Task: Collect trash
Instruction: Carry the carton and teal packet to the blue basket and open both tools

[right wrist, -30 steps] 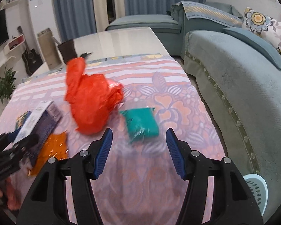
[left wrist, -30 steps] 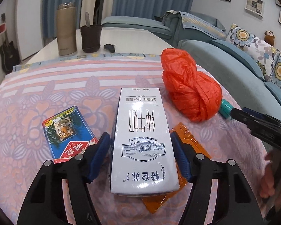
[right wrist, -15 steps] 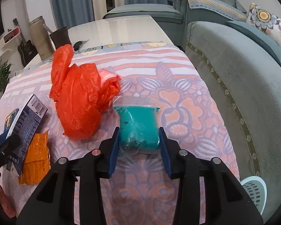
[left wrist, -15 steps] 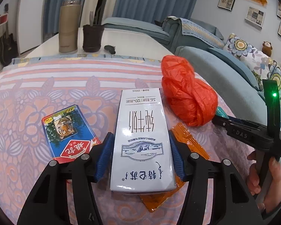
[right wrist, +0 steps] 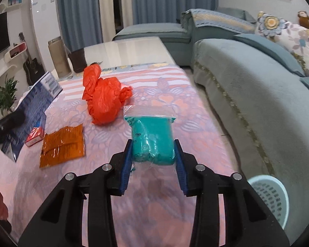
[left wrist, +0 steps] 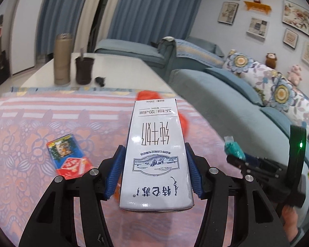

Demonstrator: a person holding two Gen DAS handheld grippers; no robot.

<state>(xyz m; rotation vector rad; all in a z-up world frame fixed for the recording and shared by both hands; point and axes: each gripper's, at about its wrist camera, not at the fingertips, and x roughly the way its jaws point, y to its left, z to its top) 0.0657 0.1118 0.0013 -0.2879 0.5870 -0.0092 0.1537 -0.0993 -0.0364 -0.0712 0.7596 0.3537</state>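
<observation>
My left gripper is shut on a white milk carton and holds it above the table. My right gripper is shut on a teal packet in a clear zip bag, lifted off the table; this packet also shows at the right of the left wrist view. A crumpled orange plastic bag and a flat orange wrapper lie on the floral tablecloth. A red and blue card box lies to the left.
A pale blue slotted trash basket stands on the floor at the right, beside the grey-blue sofa. A tall tan flask, a dark cup and a small dark object stand at the table's far end.
Both grippers closed on their items and lifted them: the left raised the milk carton off the orange wrapper, the right closed on the teal packet and raised it.
</observation>
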